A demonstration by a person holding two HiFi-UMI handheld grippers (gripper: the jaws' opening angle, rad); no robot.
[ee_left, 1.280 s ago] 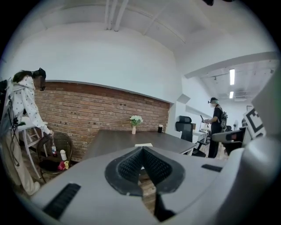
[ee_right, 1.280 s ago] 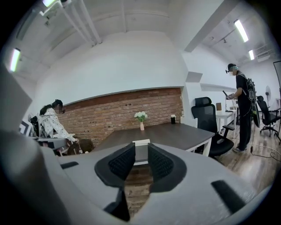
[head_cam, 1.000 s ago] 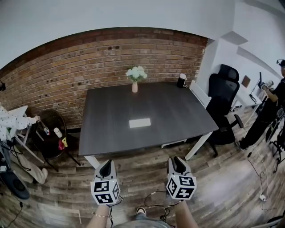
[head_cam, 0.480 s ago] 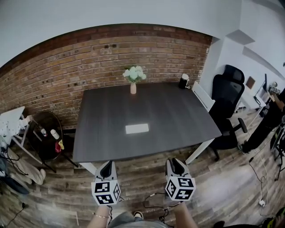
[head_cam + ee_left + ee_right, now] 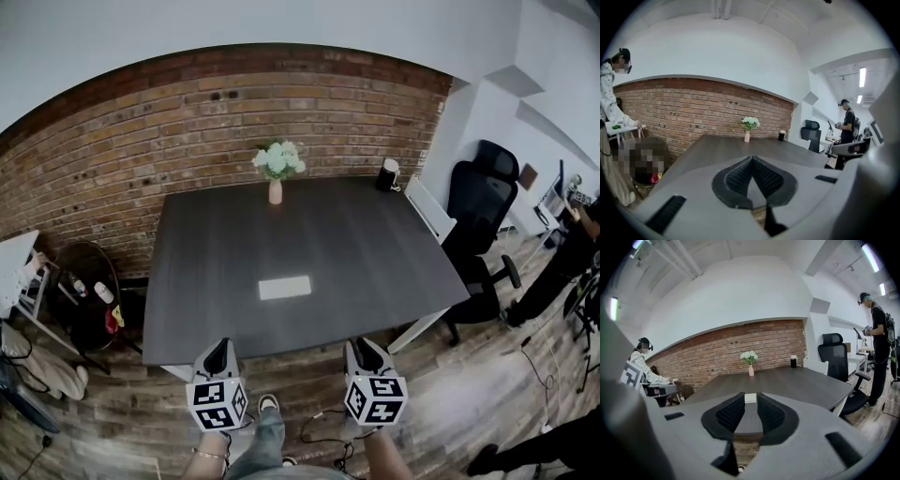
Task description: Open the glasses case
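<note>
I am on the approach, well short of the job: both grippers hang over the floor on the near side of the table, and neither touches anything. The glasses case lies flat and closed on the tabletop, well ahead of both sets of jaws, roughly between the lines they point along. It is ahead and to the right of the left jaws, ahead and a little to the left of the right jaws.

To do this well, I judge I should bring both grippers in over the near edge and settle them on either side of the case before I squeeze anything. One would pin the base flat and the other would work at the lid seam. From here I cannot tell which long side carries the hinge, so I would look before I commit. The case looks light and smooth, so a one-sided push could send it sliding across the table.

The left gripper has its jaws drawn together, the pads meeting at the tips, and nothing is caught between them. Its own view does not show the case. The right gripper has its jaws parted by a moderate gap and closing a little, also with nothing between them. The case shows far beyond that gap.
</note>
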